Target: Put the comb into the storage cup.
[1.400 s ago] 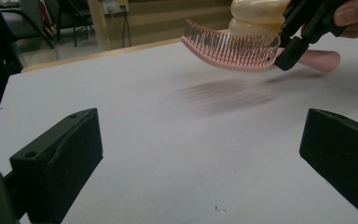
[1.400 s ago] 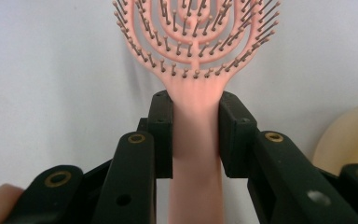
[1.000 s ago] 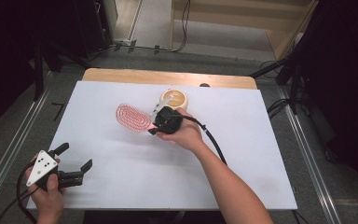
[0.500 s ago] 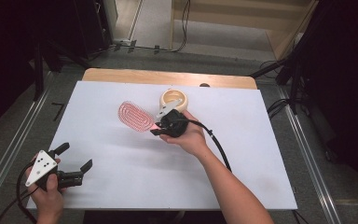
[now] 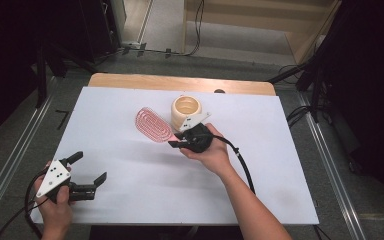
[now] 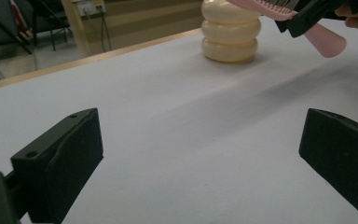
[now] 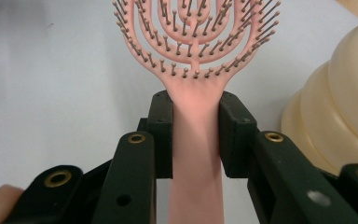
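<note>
Right tongs (image 7: 196, 135) clamp the pink hairbrush (image 7: 193, 56) handle beside the cream holder (image 5: 186, 111); left tongs (image 5: 87, 172) gape wide, well apart.

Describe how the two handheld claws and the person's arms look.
Both claws are black with two blocky jaws. The left claw carries a grey three-cornered plate with dark dots on top; a black cable trails from it. The right claw has a similar plate and a thick black cable running back along the forearm. Brass-coloured rivets dot its linkage. Both forearms are bare, no sleeves.
</note>
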The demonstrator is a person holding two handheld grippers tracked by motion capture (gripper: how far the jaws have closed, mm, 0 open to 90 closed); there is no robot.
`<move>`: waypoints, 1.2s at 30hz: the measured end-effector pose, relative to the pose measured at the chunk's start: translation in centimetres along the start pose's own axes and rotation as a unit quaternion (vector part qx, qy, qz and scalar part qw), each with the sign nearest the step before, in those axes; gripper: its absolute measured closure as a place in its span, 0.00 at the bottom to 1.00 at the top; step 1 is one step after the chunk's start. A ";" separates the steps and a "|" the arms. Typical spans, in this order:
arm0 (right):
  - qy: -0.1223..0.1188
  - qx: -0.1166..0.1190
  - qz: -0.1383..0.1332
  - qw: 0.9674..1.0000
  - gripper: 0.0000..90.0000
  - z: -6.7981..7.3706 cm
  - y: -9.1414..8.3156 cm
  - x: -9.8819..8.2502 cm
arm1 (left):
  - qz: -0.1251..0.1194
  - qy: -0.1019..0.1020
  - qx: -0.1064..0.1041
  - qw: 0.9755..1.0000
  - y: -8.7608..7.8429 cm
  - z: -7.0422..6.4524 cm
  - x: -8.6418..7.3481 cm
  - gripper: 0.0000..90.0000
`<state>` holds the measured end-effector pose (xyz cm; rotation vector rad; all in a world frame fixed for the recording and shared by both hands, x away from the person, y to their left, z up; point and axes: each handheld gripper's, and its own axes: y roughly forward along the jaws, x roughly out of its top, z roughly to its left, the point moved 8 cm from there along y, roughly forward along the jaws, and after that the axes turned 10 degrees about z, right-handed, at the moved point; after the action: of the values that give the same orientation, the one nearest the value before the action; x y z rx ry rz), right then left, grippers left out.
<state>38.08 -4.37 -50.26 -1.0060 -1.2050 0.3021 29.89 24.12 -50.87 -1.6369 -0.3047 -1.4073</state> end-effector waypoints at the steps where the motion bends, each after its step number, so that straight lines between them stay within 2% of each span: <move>1: 0.003 0.001 -0.004 1.000 0.76 0.1 -0.2 -0.1 | -0.004 -0.002 0.001 1.000 0.0 -0.2 0.4 0.09; 4: 0.005 0.000 -0.013 1.000 0.76 0.4 -0.8 -0.2 | -0.007 -0.001 -0.001 1.000 0.0 -0.5 0.8 0.14; 11: 0.014 -0.005 -0.025 1.000 0.76 0.6 -1.8 -1.3 | -0.011 -0.002 -0.006 1.000 0.6 -1.4 1.8 0.12; 12: 0.019 -0.005 -0.027 0.999 0.76 0.5 -2.0 -1.6 | -0.011 -0.005 -0.018 1.000 0.8 -1.7 2.0 0.11; 16: 0.027 -0.008 -0.034 0.999 0.76 0.4 -2.5 -2.3 | -0.010 -0.004 -0.021 1.000 1.4 -2.2 2.5 0.11; 20: 0.032 -0.011 -0.044 0.998 0.76 0.3 -2.9 -3.1 | -0.016 -0.009 -0.041 0.999 1.9 -2.8 3.2 0.01; 25: 0.038 -0.014 -0.051 0.998 0.76 0.2 -3.3 -4.0 | -0.025 -0.022 -0.050 0.998 2.3 -3.1 4.1 0.01; 29: 0.043 -0.018 -0.052 0.998 0.76 0.2 -3.6 -4.8 | -0.030 -0.021 -0.052 0.998 2.6 -3.4 4.7 0.00; 30: 0.044 -0.019 -0.053 0.997 0.76 0.1 -3.6 -4.9 | -0.028 -0.019 -0.066 0.997 2.9 -3.7 5.0 0.00; 36: 0.056 -0.023 -0.063 0.996 0.76 0.1 -4.0 -5.9 | -0.027 -0.017 -0.078 0.996 3.9 -4.6 5.9 0.00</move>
<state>34.60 -10.54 -50.87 -0.9692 -1.1731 0.1178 31.45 16.45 -47.95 -1.7919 -0.2653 -1.4757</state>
